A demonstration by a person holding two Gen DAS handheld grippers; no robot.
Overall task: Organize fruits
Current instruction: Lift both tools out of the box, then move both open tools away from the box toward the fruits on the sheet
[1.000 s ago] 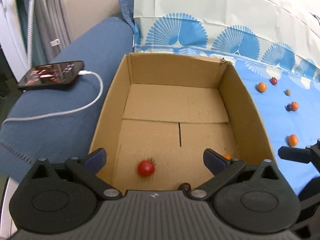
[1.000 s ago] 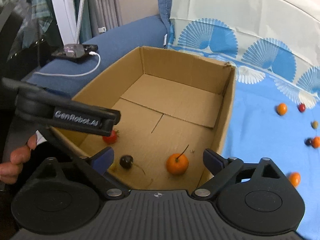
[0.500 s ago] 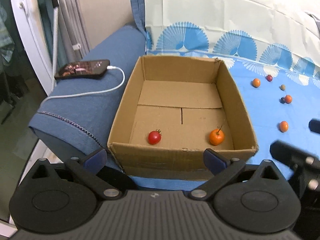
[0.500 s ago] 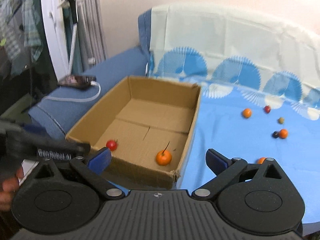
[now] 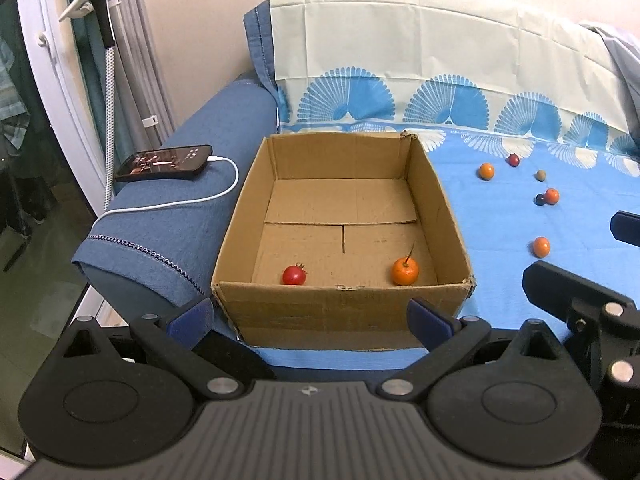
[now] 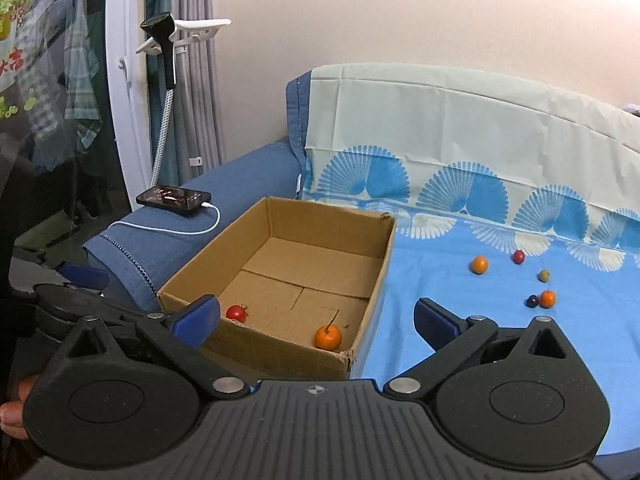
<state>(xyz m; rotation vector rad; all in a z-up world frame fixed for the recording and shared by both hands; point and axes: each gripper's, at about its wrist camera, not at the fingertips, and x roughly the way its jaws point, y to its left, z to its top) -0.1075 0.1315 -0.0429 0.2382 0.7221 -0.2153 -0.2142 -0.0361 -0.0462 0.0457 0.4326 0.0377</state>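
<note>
Since both pulled back, box (image 5: 344, 304) farther off

A cardboard box (image 5: 344, 312) holds a red tomato (image 5: 294, 275) and an orange fruit (image 5: 405, 271), well apart.

Left wrist view: faces straight over the near wall of the open brown cardboard box (image 5: 344, 300), close, looking down | Right wrist view: set back, right of the box (image 6: 256, 338), angled leftward | Shared: box, blue fan-patterned sheet (image 5: 500, 216) (image 6: 460, 280), black smartphone on the armrest (image 5: 164, 163) (image 6: 173, 199).
</note>
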